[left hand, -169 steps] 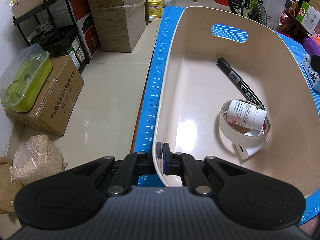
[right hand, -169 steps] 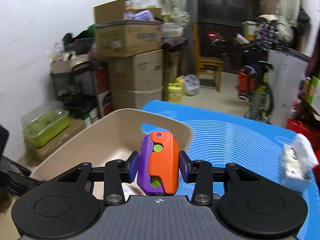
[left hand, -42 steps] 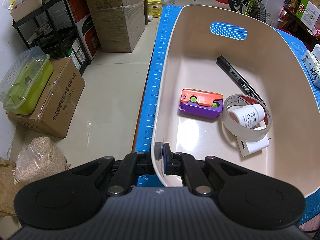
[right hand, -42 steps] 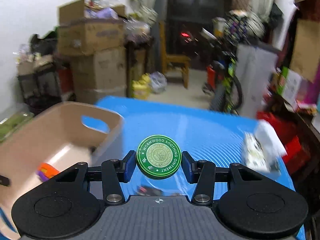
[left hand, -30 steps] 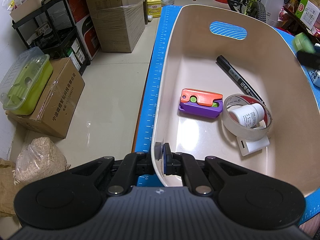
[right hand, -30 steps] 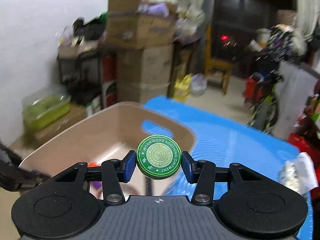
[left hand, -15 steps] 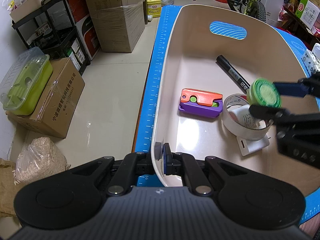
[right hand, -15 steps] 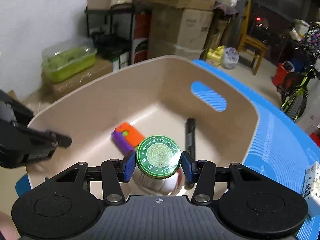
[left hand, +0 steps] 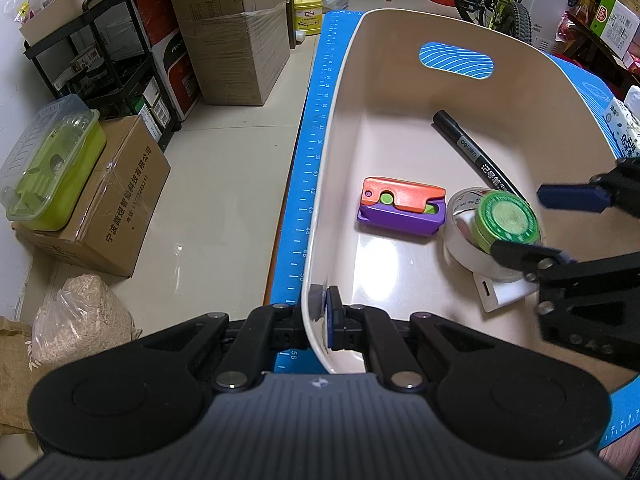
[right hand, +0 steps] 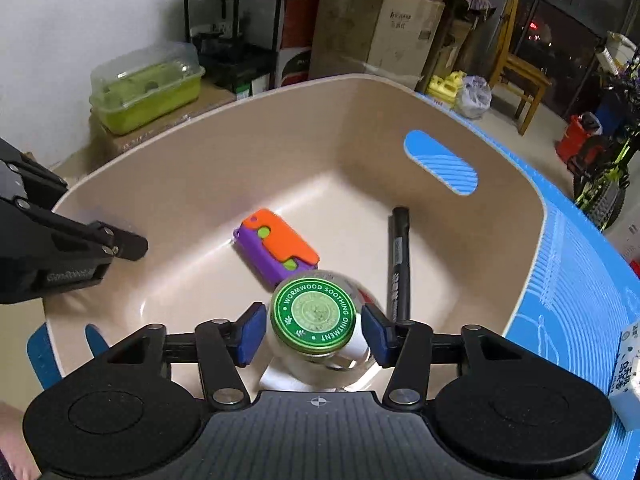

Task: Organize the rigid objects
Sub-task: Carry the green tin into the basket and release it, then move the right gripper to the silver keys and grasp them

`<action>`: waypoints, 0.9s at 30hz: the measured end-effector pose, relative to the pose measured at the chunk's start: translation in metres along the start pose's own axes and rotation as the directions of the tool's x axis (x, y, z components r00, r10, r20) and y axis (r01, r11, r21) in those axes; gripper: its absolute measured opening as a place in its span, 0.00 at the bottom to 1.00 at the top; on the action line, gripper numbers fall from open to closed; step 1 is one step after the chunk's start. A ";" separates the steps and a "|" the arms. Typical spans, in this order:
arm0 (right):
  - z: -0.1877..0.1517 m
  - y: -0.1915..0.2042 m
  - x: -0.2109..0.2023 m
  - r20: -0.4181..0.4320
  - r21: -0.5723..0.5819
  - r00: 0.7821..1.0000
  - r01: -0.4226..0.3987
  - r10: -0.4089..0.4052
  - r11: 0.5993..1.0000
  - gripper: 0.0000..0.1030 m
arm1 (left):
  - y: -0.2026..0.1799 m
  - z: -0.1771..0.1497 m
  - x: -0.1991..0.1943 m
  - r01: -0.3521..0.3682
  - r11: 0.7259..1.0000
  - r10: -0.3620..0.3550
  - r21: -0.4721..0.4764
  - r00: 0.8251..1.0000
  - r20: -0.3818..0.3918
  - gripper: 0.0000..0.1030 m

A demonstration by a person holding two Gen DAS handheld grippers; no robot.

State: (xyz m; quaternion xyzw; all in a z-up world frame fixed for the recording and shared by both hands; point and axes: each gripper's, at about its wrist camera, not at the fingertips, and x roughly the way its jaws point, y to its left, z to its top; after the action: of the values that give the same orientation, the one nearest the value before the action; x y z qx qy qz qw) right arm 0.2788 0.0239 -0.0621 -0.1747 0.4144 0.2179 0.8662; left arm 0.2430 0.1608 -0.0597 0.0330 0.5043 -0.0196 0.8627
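A beige bin (left hand: pixel 344 92) (right hand: pixel 192 172) sits on a blue mat. My left gripper (left hand: pixel 320 308) is shut on the bin's near rim. My right gripper (right hand: pixel 314 330) (left hand: pixel 548 224) is open inside the bin. A green ointment tin (right hand: pixel 313 313) (left hand: pixel 507 222) lies between its pads, resting on the tape roll (left hand: pixel 460 240) and the white bottle inside it. An orange and purple toy (left hand: pixel 402 206) (right hand: pixel 278 250), a black marker (left hand: pixel 468 148) (right hand: pixel 400 256) and a white adapter (left hand: pixel 500 294) also lie in the bin.
The blue mat (left hand: pixel 310 168) (right hand: pixel 576 280) runs under the bin, with a tissue pack (left hand: pixel 626 128) at its right. Off the table's left edge are cardboard boxes (left hand: pixel 236 36), a green lidded box (left hand: pixel 52 164) and a black rack (left hand: pixel 100 68).
My right gripper has lowered into the bin and opened, letting go of the green tin onto the tape roll. The left gripper has stayed on the rim.
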 end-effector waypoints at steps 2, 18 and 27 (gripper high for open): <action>-0.001 -0.004 -0.007 0.029 0.005 1.000 0.003 -0.003 1.000 0.63 | -0.001 0.000 0.000 -0.001 1.000 0.001 0.000 1.000 0.000 0.08; -0.039 -0.105 -0.078 0.231 0.176 0.951 0.168 -0.207 0.970 0.64 | 0.000 0.000 0.000 -0.001 1.000 0.001 0.000 1.000 0.000 0.08; -0.080 -0.160 -0.048 0.107 0.225 0.944 0.284 -0.313 0.932 0.62 | 0.000 0.000 0.001 -0.004 1.000 0.004 0.003 1.000 -0.001 0.08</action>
State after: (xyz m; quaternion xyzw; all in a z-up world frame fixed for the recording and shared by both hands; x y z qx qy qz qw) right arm 0.2842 -0.1607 -0.0520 -0.1291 0.3413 0.0513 0.9296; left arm 0.2429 0.1604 -0.0603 0.0354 0.5048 -0.0184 0.8623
